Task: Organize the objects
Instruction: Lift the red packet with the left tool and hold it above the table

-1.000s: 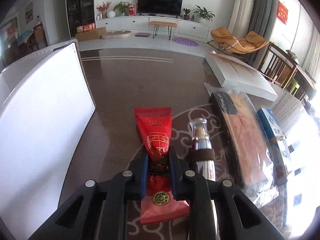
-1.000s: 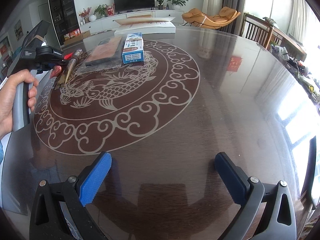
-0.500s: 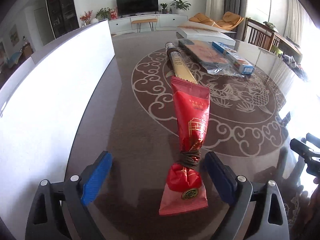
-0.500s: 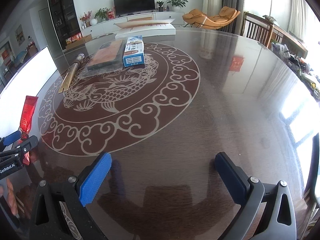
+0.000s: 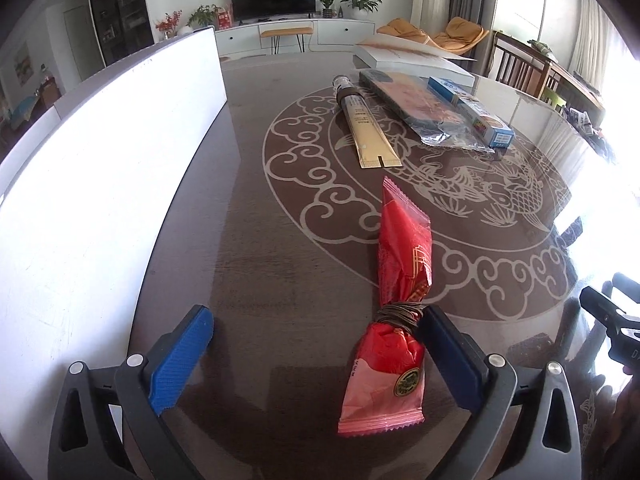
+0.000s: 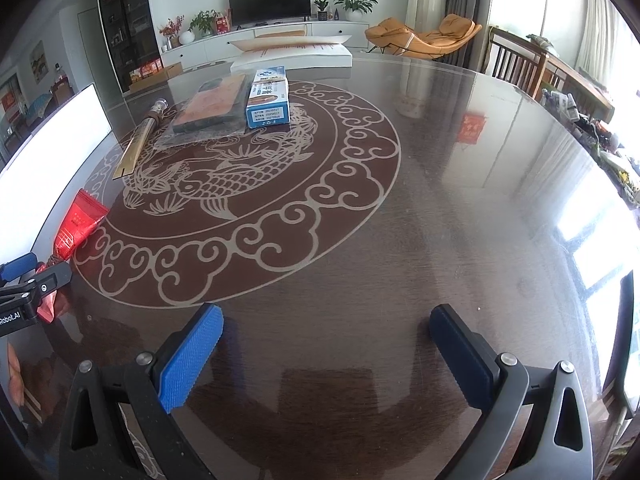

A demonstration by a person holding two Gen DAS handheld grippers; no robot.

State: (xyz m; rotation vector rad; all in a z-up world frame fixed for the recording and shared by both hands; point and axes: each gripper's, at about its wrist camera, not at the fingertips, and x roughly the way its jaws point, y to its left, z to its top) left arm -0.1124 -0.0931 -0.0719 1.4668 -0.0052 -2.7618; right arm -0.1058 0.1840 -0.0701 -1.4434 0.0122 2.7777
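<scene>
A red snack packet tied at its neck with brown cord lies flat on the dark patterned table. My left gripper straddles its near end, and its jaws are opening. The right finger stands beside the cord and the left finger is well clear, so nothing presses on the packet. The right wrist view shows the same packet at the far left beside the left gripper. My right gripper stands open over bare table with nothing between its fingers.
A gold tube, a flat brown pack in clear plastic and a blue box lie side by side further back. Behind them is a large white box. A tall white board runs along the left.
The left gripper was shut on the red packet beside the gold tube. It carried the packet back toward the near edge, opened and let it go. The right gripper has not moved.
</scene>
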